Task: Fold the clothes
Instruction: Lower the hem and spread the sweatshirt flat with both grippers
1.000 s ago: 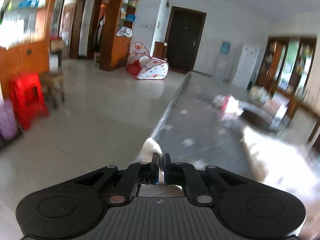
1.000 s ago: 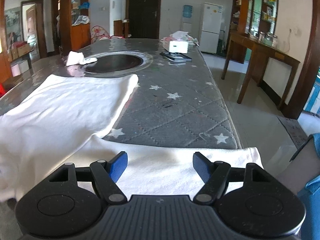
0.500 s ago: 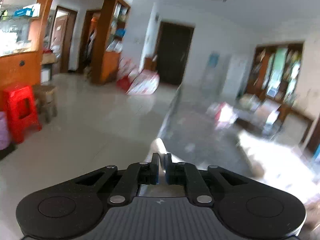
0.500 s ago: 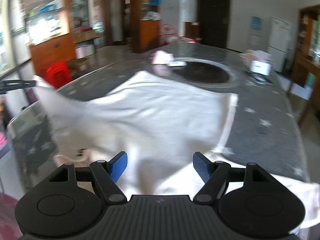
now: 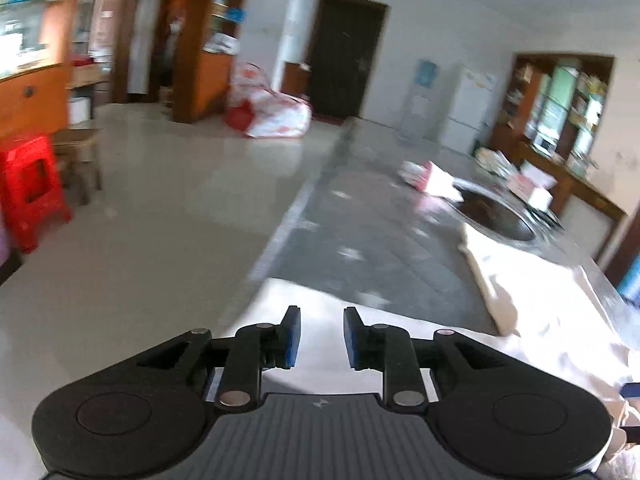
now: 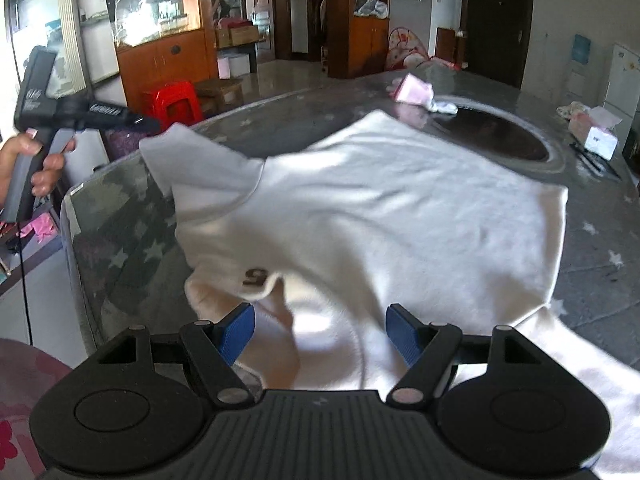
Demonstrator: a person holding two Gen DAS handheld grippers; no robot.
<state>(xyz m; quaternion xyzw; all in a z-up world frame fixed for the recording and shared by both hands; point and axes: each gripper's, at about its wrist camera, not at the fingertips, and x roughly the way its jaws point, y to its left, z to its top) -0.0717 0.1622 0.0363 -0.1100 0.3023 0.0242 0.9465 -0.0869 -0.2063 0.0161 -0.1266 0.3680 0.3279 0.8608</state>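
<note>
A white T-shirt (image 6: pixel 380 216) lies spread on the grey star-patterned table (image 6: pixel 120 248), its collar with a dark label toward me and one sleeve reaching to the table's left corner. My right gripper (image 6: pixel 320 334) is open and empty, just above the collar end. My left gripper (image 5: pixel 318 336) is open and empty above that sleeve (image 5: pixel 320 304), near the table's left edge. In the right wrist view the left gripper (image 6: pixel 148 122) shows held in a hand at the far left, its tips just short of the sleeve end.
A dark round inset (image 6: pixel 492 136) sits in the table beyond the shirt. A pink packet (image 6: pixel 414 90), a tissue box (image 6: pixel 596 132) and small items lie at the far end. A red stool (image 5: pixel 28 188) stands on the floor to the left.
My left gripper has opened and let go of the sleeve, which now lies on the table. My right gripper has stayed open and swung left over the collar.
</note>
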